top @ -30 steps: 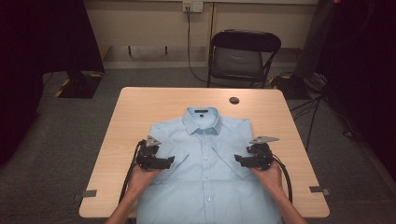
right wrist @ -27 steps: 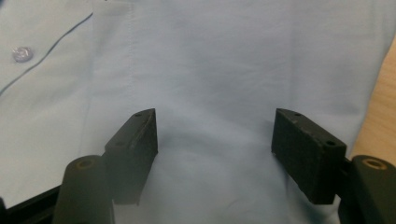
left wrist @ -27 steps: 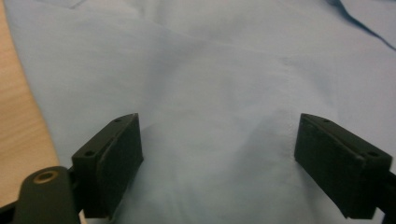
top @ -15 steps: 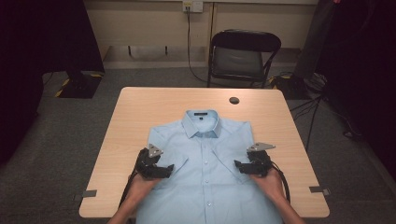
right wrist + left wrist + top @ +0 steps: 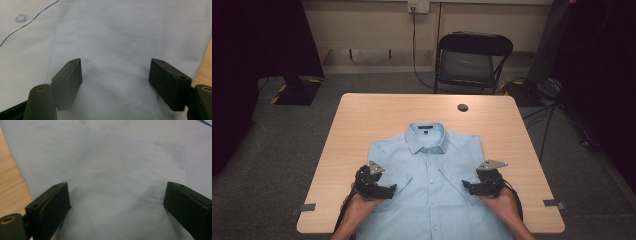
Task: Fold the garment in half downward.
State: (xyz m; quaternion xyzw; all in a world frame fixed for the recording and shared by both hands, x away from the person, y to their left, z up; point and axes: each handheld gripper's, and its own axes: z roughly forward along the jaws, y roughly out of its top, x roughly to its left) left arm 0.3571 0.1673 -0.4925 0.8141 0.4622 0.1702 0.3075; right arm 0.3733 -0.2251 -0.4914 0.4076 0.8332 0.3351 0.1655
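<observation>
Shirt (image 5: pixel 432 185), one, pale blue, short-sleeved, buttoned, spread flat face up on the near half of the wooden table (image 5: pixel 377 115), collar toward the far edge, hem running off the near edge. Dark label inside the collar, too small to read. Four buttons countable down the placket in the high view, a fifth possible at the collar but hard to tell.

Left side: one left gripper (image 5: pixel 393 189), held in a hand (image 5: pixel 359 210) entering from the near edge, low over the shirt's left sleeve, pointing inward toward the placket. Jaws standing wide apart, having just been opening; in the left gripper view (image 5: pixel 116 202), flat blue cloth with one stitched seam lying between and beyond them, no fold pinched, a strip of table at the left. Grey three-cornered plate on top, cable trailing toward the near edge.

Centre: button line and collar between the two tools, both well apart from each other.

Right side: one right gripper (image 5: pixel 464 186), held in the other hand (image 5: pixel 502 202), low over the shirt's right sleeve, pointing inward. Jaws parted fairly wide, having just been opening; in the right gripper view (image 5: pixel 115 75), smooth cloth between them, nothing clamped, one button (image 5: pixel 20 17) and a thin dark line at far left, table edge at right.

Elsewhere: one small dark round disc (image 5: pixel 462 107) on the far part of the table, clear of the shirt; one black folding chair (image 5: pixel 473 62) beyond the far edge; one wall socket (image 5: pixel 418 6) with a cable hanging. No legible writing anywhere.
</observation>
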